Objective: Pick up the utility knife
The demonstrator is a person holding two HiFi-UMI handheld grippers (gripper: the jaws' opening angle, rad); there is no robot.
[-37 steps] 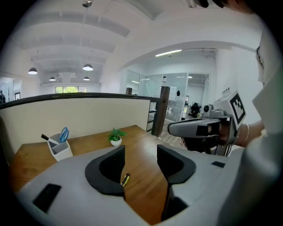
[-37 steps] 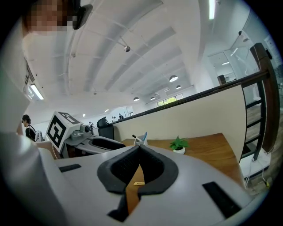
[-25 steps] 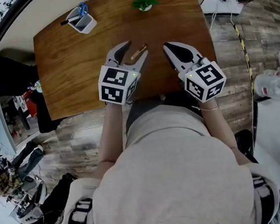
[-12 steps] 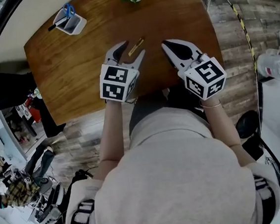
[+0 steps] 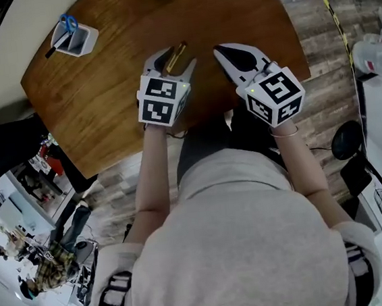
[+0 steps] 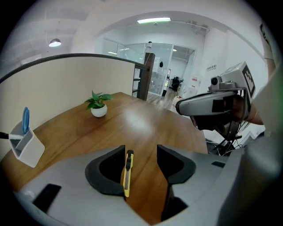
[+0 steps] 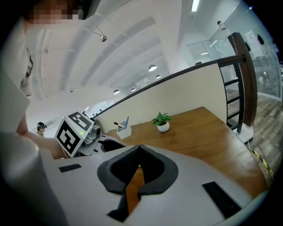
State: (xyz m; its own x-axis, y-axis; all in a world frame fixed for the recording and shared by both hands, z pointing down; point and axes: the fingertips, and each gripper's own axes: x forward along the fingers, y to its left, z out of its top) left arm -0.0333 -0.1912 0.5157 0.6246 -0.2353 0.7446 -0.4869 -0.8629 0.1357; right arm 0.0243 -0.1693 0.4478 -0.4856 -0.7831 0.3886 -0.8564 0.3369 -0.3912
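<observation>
The utility knife (image 6: 127, 173), yellow with a black slider, lies flat on the brown wooden table (image 6: 141, 123). My left gripper (image 6: 140, 150) is open and low over the table, with the knife between its jaws, close beside the left finger (image 6: 108, 170); whether they touch I cannot tell. In the head view the knife (image 5: 178, 49) pokes out ahead between the left gripper's (image 5: 174, 62) fingers. My right gripper (image 5: 219, 49) hovers to the right of it, shut and empty, with its fingertips (image 7: 140, 148) meeting.
A white pen holder (image 5: 75, 40) with blue scissors stands at the table's far left, and a small potted plant (image 6: 98, 105) at the back. The table's near edge (image 5: 207, 116) runs just under both grippers. Plastic bottles (image 5: 378, 46) lie on the floor to the right.
The left gripper has slid forward, so the knife now lies deeper between its jaws. The right gripper has kept its place beside it, still shut.
</observation>
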